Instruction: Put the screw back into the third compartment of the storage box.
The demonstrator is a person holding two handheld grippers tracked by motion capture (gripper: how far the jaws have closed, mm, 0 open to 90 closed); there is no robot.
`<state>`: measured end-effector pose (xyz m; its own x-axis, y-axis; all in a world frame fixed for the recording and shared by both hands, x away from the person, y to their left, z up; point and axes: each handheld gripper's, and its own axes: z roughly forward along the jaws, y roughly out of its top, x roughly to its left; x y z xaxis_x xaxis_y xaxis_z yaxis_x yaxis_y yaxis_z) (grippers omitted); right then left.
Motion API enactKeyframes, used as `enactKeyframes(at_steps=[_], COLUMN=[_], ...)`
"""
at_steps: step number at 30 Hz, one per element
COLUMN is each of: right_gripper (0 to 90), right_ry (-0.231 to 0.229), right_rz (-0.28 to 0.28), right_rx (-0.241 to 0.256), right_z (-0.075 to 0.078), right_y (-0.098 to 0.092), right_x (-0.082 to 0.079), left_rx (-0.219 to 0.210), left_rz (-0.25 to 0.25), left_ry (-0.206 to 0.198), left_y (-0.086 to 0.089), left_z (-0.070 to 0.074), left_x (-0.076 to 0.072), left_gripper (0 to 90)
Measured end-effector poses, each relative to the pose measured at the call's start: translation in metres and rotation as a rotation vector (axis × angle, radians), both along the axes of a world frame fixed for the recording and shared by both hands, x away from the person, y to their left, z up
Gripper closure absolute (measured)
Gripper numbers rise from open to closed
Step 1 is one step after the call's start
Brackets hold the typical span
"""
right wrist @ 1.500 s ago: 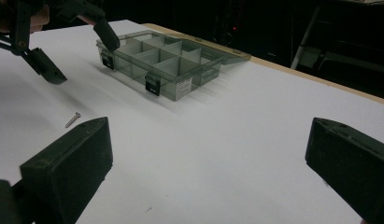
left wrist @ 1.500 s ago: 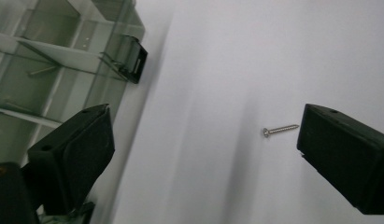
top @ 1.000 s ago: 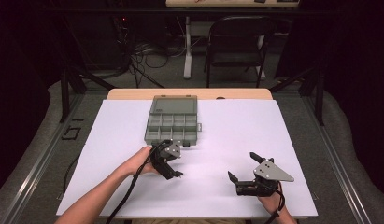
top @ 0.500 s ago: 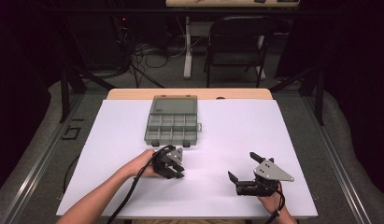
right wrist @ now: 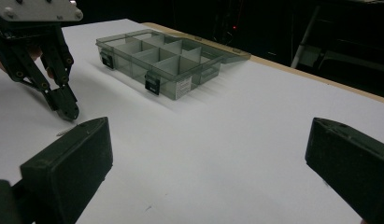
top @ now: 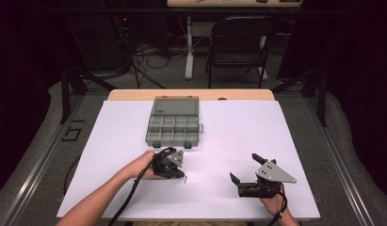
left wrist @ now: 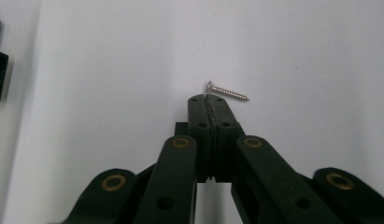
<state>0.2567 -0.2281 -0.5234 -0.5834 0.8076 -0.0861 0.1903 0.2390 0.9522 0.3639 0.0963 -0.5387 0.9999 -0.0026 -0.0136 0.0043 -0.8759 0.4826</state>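
Observation:
A small silver screw (left wrist: pixel 227 92) lies on the white sheet, its head pinched at the very tips of my left gripper (left wrist: pixel 209 99), whose jaws are pressed together. From above, the left gripper (top: pixel 179 174) points down and right at the screw (top: pixel 185 179), just in front of a grey compartment box (top: pixel 174 127). In the right gripper view, the left gripper (right wrist: pixel 68 111) tilts down to the sheet beside the open box (right wrist: pixel 166 60). My right gripper (top: pixel 245 168) rests near the front right, open, with nothing between its wide-apart jaws (right wrist: pixel 208 140).
The white sheet (top: pixel 285 136) covers a wooden table whose edge (top: pixel 191 94) shows at the back. The box's lid lies open behind it. A black chair (top: pixel 238 42) and cables stand on the floor beyond the table.
My left gripper has moved toward the front and right, away from the box, lowered to the sheet and shut at the screw. The right gripper has stayed in place.

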Motion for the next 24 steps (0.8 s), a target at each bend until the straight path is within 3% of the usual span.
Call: enactKeyframes(at_steps=[7, 8, 9, 14, 17, 21, 24], right_gripper=[0.2, 0.2, 0.2, 0.2, 0.2, 0.2, 0.2], right_ry=[0.004, 0.004, 0.004, 0.002, 0.003, 0.002, 0.003], right_rz=[0.000, -0.001, -0.001, -0.002, -0.001, 0.000, -0.004], right_rx=[-0.005, -0.004, -0.004, -0.002, -0.003, -0.004, -0.004], right_z=[0.000, 0.000, 0.000, 0.000, 0.000, 0.000, 0.000], right_y=[0.000, 0.000, 0.000, 0.000, 0.000, 0.000, -0.001], right_x=[0.000, 0.000, 0.000, 0.000, 0.000, 0.000, 0.000], left_rx=[-0.030, -0.024, -0.024, -0.056, -0.053, -0.007, -0.005], left_rz=[0.017, 0.015, 0.015, 0.098, 0.126, 0.124, 0.128], left_ry=[0.023, 0.053, 0.053, 0.052, 0.037, 0.009, 0.004], left_y=[-0.002, -0.003, -0.003, -0.010, -0.015, -0.019, -0.018], left_z=[0.004, 0.005, 0.005, 0.003, 0.001, -0.002, -0.001], left_x=[-0.001, 0.000, 0.000, -0.006, -0.011, -0.017, -0.018], left_gripper=[72.5, 66.1, 63.6, 51.2, 49.1, 49.5, 52.5])
